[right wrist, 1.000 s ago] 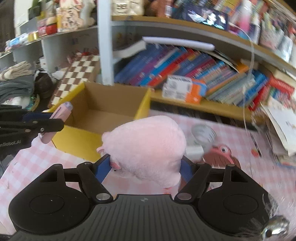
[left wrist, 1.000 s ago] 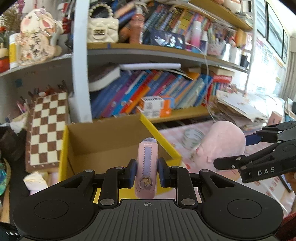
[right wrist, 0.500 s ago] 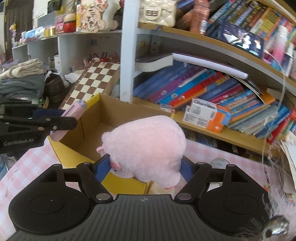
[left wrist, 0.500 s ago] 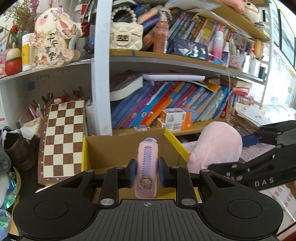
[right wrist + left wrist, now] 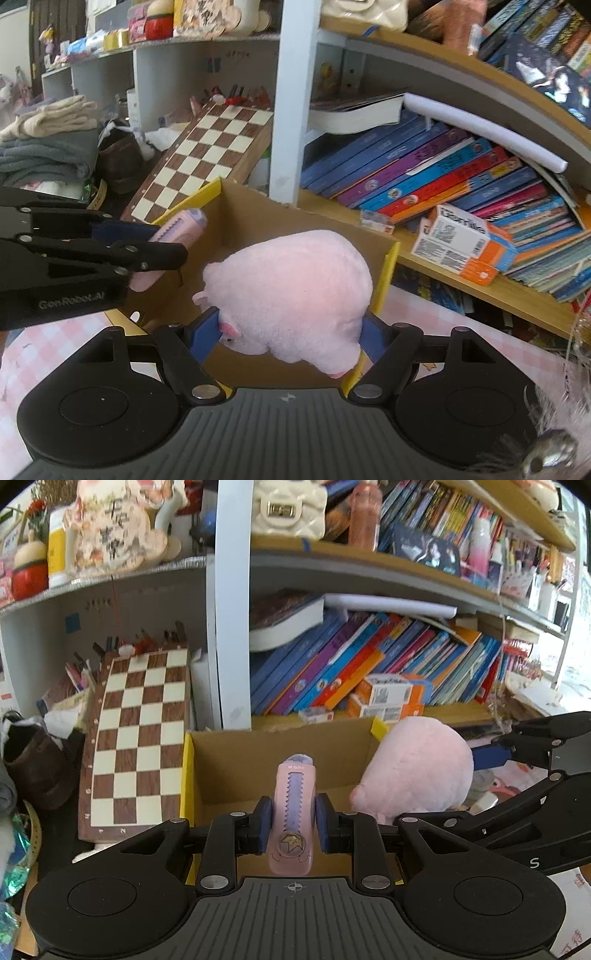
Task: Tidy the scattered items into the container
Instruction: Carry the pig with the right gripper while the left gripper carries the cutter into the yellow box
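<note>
Fingers of the left gripper (image 5: 291,825) pinch a pink utility knife (image 5: 293,812), held over the open cardboard box (image 5: 236,760). The right gripper (image 5: 291,334), its fingers set wide, clamps a pink plush pig (image 5: 291,291) above the same box, beside a tilted chessboard (image 5: 140,738) and bookshelf (image 5: 369,664).

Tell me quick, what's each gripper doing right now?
Left gripper: closed on the pink cutter.
Right gripper: closed on the pink plush.
</note>
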Demonstrator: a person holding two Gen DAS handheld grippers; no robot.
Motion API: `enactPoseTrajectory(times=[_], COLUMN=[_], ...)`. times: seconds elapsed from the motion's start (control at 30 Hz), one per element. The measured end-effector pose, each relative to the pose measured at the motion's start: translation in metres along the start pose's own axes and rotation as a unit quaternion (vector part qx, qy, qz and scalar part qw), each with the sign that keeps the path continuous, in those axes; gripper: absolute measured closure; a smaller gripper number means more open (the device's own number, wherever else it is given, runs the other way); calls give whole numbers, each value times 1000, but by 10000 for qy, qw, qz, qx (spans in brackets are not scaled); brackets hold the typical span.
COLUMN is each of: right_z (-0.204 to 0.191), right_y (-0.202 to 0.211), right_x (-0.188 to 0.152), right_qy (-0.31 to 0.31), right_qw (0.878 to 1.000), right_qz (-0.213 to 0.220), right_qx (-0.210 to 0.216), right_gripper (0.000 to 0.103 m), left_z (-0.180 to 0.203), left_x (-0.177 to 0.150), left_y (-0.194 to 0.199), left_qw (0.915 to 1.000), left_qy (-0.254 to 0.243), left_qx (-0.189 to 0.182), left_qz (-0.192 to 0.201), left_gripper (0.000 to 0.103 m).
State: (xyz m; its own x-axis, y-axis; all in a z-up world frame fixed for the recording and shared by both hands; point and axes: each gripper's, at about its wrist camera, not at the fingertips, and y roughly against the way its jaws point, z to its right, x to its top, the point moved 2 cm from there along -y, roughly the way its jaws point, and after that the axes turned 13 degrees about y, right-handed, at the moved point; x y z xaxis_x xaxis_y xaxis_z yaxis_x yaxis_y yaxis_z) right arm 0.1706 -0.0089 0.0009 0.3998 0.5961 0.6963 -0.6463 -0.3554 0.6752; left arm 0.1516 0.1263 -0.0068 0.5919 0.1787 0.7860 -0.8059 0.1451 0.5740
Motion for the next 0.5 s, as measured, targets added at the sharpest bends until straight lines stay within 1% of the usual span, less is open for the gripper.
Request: enactPoseTrajectory(times=[0.23, 0.5], right_z=[-2, -9], right_y=[-27, -49], right_x=[-1, -6], right_qy=[32, 89], right_qw=[9997, 9986], right_qz=[-174, -375], right_qx=[141, 359], right_gripper=[28, 28], left_z=[-9, -13], left_x=[-7, -14], left_y=[-23, -40], left_qw=[9996, 9988], left_qy=[39, -73], left_qx=[190, 327], left_qz=[-193, -354], left_gripper=[79, 79])
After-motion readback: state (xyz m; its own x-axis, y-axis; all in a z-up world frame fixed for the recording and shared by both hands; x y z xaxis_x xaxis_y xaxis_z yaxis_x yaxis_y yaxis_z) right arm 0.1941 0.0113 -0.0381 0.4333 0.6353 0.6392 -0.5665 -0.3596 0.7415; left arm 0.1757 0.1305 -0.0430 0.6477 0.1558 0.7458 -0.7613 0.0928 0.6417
